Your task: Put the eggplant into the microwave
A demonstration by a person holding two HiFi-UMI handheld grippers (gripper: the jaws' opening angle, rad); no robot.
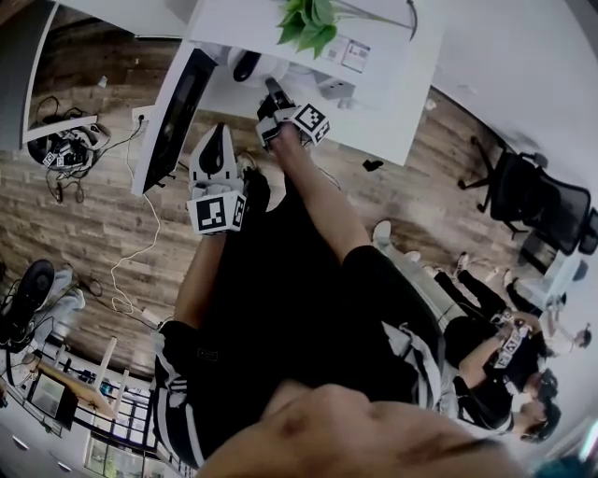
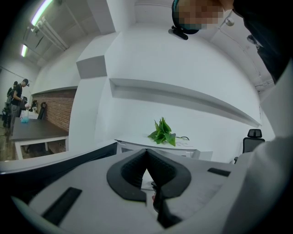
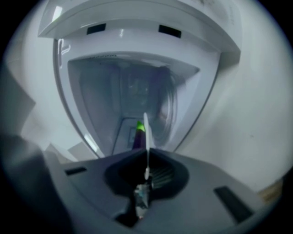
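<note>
The microwave (image 3: pixel 137 68) stands open straight ahead in the right gripper view. The eggplant (image 3: pixel 136 134), purple with a green stem end, lies on the floor of its cavity. My right gripper (image 3: pixel 146 122) is shut at the mouth of the cavity, its jaws pressed together with nothing between them, just right of the eggplant. In the head view the right gripper (image 1: pixel 273 93) reaches to the microwave on the white table (image 1: pixel 402 103). The dark microwave door (image 1: pixel 177 112) swings out to the left. My left gripper (image 1: pixel 217 135) hovers beside that door, shut and empty (image 2: pixel 146 151).
A green potted plant (image 1: pixel 308 23) sits on the table behind the microwave, and it shows (image 2: pixel 161 132) ahead of the left gripper. An office chair (image 1: pixel 537 196) and seated people (image 1: pixel 505 355) are at the right. Cables (image 1: pixel 65 149) lie on the wooden floor at the left.
</note>
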